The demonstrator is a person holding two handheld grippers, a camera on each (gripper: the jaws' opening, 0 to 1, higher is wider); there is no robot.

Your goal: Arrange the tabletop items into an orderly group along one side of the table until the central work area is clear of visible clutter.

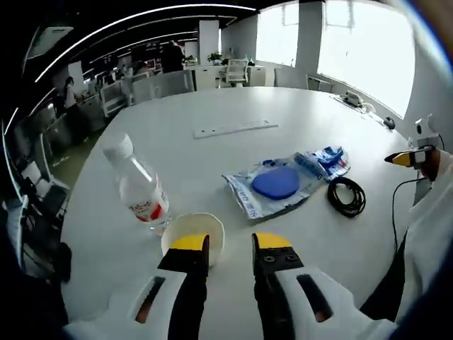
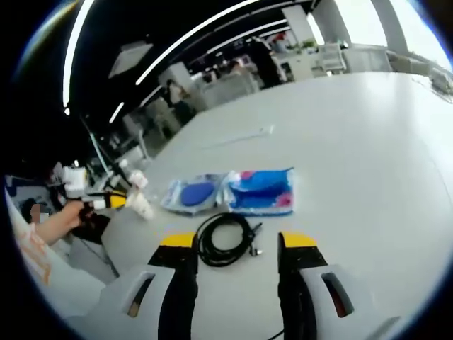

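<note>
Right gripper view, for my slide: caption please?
Open right gripper poised over a coiled black cable, blue packets beyond.

A clear plastic water bottle (image 1: 139,185) with a white cap and a red and white label stands tilted on a large white table (image 1: 212,106). Just in front of it sits a small cream-coloured paper cup (image 1: 192,235), upright and open at the top. Near the middle of the table lies a clear plastic bag holding a round blue object (image 1: 274,183), and touching it is a flat blue and pink packet (image 2: 260,190). Beside these rests a coiled black cable (image 2: 225,239). Farther back lies a long, thin white strip (image 1: 235,128).
</note>
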